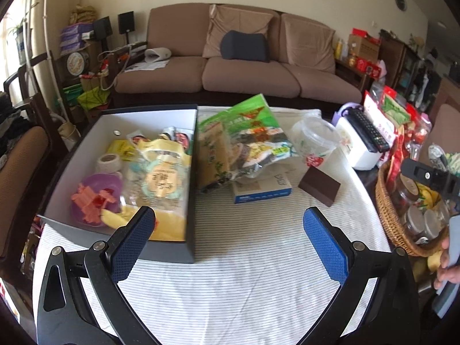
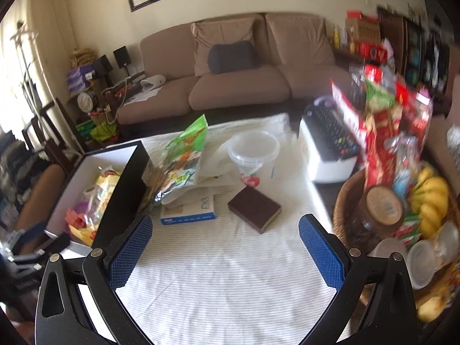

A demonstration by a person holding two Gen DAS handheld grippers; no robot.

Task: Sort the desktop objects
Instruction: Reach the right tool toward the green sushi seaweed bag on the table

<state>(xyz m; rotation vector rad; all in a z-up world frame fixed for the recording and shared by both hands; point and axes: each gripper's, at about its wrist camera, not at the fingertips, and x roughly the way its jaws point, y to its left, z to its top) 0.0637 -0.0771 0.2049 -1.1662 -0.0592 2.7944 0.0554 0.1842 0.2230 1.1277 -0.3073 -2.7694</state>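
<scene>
Snacks, a blue box [image 1: 261, 191] and a brown block [image 1: 319, 187] are lying on a striped cloth [image 1: 230, 287] covering a living-room table, seen from the left wrist. A dark storage box [image 1: 161, 247] with a white inside is sitting at the left, holding a yellow pouch [image 1: 161, 178], a purple lid [image 1: 97, 187] and a tape roll [image 1: 108, 163]. A green bag [image 1: 244, 132] is leaning against its right wall and resting over the blue box. A clear tub [image 1: 314, 141] is standing behind the block. The left gripper [image 1: 228, 245] is hovering low over the cloth, jaws spread wide and holding nothing. A wicker basket [image 1: 388, 215] of jars is sitting at the right edge, beside a hand [image 1: 447, 270].

From the right wrist, the right gripper [image 2: 225, 251] is likewise hanging wide open and empty above bare cloth. The block [image 2: 254, 208] is lying just beyond its fingertips, the blue box [image 2: 188, 212] to its left under the green bag [image 2: 181, 161]. The basket [image 2: 345, 201] at right is holding bananas [image 2: 429, 204] and a jar [image 2: 379, 210]. This side is blurring.
</scene>
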